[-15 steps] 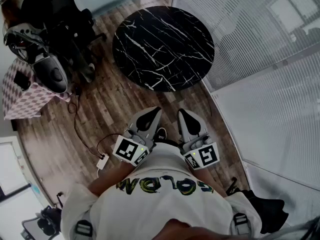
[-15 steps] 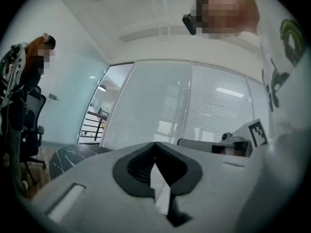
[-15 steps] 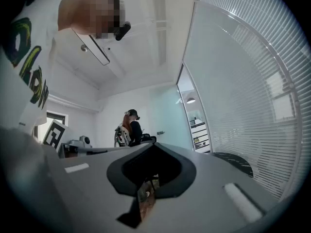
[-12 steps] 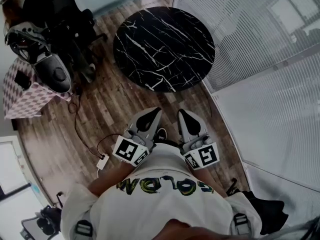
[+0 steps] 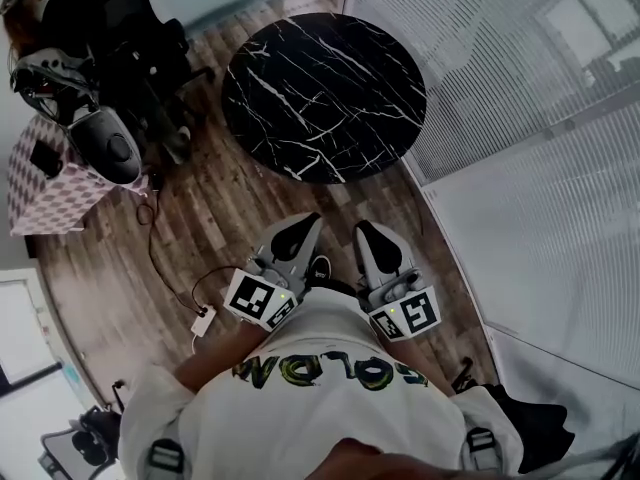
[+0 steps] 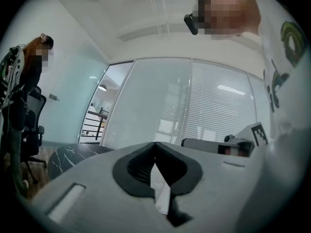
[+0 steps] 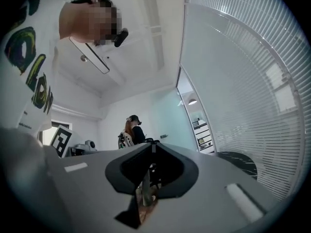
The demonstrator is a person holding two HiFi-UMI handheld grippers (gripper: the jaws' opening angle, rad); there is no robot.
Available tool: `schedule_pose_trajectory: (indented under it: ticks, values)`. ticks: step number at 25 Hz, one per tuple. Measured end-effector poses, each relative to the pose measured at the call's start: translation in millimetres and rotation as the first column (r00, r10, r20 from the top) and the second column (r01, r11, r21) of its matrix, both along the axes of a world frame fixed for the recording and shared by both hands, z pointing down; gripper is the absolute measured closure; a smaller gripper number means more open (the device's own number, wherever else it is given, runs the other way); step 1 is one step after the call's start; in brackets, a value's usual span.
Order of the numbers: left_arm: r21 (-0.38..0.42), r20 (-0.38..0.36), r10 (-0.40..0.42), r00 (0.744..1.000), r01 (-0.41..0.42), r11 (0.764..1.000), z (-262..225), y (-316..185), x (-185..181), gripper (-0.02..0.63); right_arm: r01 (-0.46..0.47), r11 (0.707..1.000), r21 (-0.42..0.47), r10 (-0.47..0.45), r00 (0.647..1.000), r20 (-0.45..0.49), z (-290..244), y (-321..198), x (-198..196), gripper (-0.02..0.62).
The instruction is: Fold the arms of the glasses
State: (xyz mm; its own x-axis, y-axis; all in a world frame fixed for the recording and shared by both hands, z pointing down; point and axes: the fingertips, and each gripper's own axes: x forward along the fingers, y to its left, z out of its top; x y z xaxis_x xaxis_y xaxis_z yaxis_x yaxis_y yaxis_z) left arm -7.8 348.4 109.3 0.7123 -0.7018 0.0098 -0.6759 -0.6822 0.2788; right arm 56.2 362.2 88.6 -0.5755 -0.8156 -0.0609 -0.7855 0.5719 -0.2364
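Note:
No glasses show in any view. The left gripper [image 5: 300,224] and right gripper [image 5: 366,230] are held side by side close to the person's body, above the wooden floor, and point toward the round black marble table [image 5: 325,93]. In the left gripper view the left gripper [image 6: 155,144] has its jaws touching at the tips with nothing between them. The right gripper [image 7: 153,145] in its own view also has its tips together and holds nothing.
Black office chairs [image 5: 120,38] and a checked table [image 5: 50,193] stand at the left. A cable with a white adapter [image 5: 203,323] lies on the floor. A blind-covered glass wall [image 5: 520,118] runs along the right. Another person [image 7: 132,130] stands further off.

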Motion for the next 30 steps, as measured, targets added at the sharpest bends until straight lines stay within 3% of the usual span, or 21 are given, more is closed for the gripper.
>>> schedule_pose_trajectory:
  ticks: [9,17,23,30]
  values:
    - [-0.04,0.002,-0.001,1.0,0.001,0.999,18,6,24,0.604,-0.029,0.999,-0.033,0.029,1.0,-0.006,17,3,30,0.594]
    - [-0.052,0.015,-0.048,0.999,0.049,0.997,32,-18,13,0.604,-0.02,1.0,-0.024,0.019,0.999,-0.032,29,-23,30,0.594]
    - [-0.08,0.004,-0.016,1.0,0.016,0.997,43,-62,7,0.604,-0.011,0.999,-0.032,0.01,0.999,-0.033,32,-69,14,0.594]
    - [-0.09,0.017,0.014,1.0,-0.013,0.996,50,-147,-21,0.604,-0.005,0.999,-0.042,0.002,0.998,-0.059,34,-156,-17,0.594]
